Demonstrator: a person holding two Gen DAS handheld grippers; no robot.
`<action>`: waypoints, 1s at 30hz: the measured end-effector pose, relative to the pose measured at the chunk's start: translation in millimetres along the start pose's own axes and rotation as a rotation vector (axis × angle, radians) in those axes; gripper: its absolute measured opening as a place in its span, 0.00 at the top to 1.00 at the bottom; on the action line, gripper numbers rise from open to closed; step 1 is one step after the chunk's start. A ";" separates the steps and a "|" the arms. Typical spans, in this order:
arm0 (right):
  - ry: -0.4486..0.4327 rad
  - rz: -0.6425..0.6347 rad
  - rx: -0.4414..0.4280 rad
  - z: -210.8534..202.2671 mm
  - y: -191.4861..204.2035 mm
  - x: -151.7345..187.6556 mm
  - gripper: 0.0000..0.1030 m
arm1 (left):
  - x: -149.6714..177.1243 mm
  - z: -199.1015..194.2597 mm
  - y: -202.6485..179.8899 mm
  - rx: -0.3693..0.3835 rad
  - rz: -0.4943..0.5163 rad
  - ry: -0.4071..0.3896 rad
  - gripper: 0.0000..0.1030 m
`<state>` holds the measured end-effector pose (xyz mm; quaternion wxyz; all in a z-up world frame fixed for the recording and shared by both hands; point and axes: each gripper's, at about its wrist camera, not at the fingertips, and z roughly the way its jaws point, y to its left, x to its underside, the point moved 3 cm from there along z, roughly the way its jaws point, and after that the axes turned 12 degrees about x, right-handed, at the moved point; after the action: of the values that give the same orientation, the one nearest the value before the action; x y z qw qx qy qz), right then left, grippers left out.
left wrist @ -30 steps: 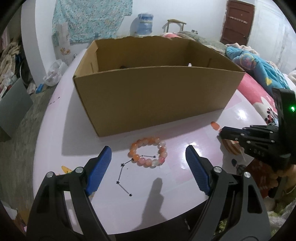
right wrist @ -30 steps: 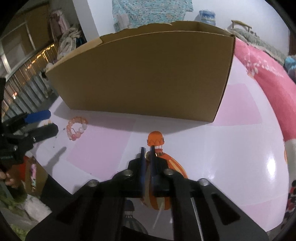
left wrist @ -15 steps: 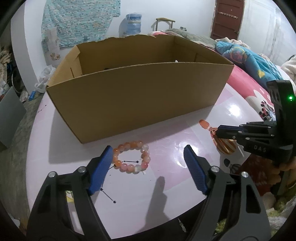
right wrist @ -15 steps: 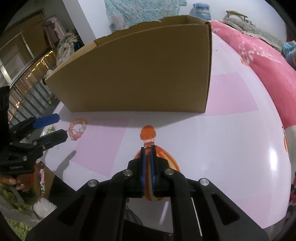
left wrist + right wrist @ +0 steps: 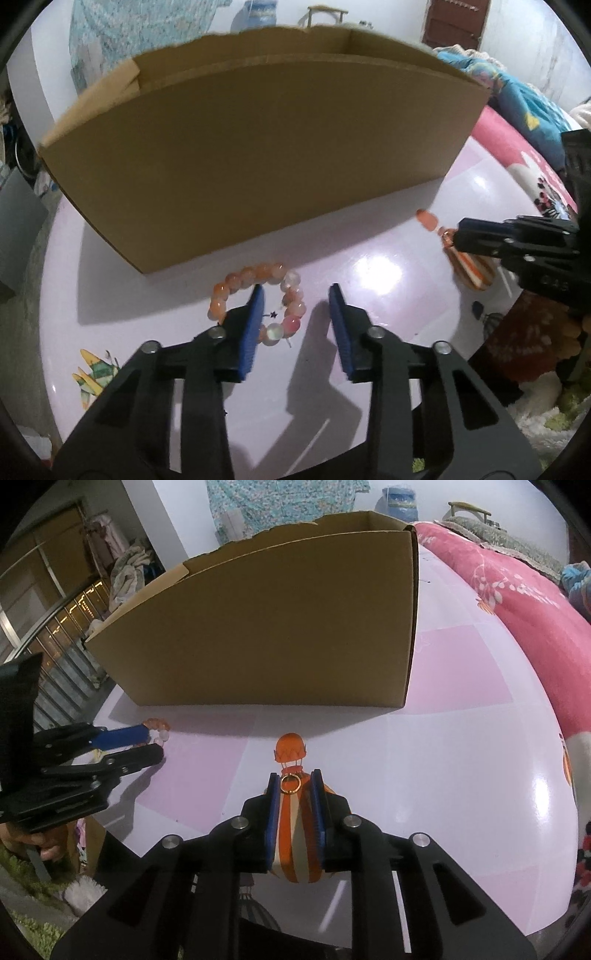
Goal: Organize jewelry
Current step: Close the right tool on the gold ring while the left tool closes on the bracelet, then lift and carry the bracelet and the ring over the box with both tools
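Cardboard box contents hidden. My left fingers gaped, straddling bead bracelet on counter. Right fingers parted, gripping nothing.

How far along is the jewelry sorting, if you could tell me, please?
Nothing visibly boxed: the brown cardboard box hides its inside. In hand: the open left gripper straddles the orange beaded bracelet on the pink table; the right gripper brackets a small gold ring. Left: grasp and box both.

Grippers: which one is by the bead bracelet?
The left gripper, open, one blue finger over the bead bracelet; the right gripper sits apart.
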<state>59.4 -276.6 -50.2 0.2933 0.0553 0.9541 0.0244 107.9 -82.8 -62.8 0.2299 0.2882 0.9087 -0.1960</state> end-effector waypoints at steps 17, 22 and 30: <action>-0.052 -0.127 0.120 4.6 26.4 1.4 0.83 | -2.1 -0.2 10.6 0.017 -0.020 -0.029 0.92; -0.052 -0.122 0.117 3.7 23.5 2.0 0.89 | -1.8 -1.8 12.1 0.023 -0.020 -0.033 0.92; -0.058 -0.122 0.099 4.9 23.9 -1.2 0.90 | -1.8 -2.6 12.4 0.028 -0.022 -0.039 0.92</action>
<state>65.3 -252.9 -51.7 0.3187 0.0122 0.9468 -0.0425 116.1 -73.0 -62.5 0.2414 0.2776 0.9042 -0.2167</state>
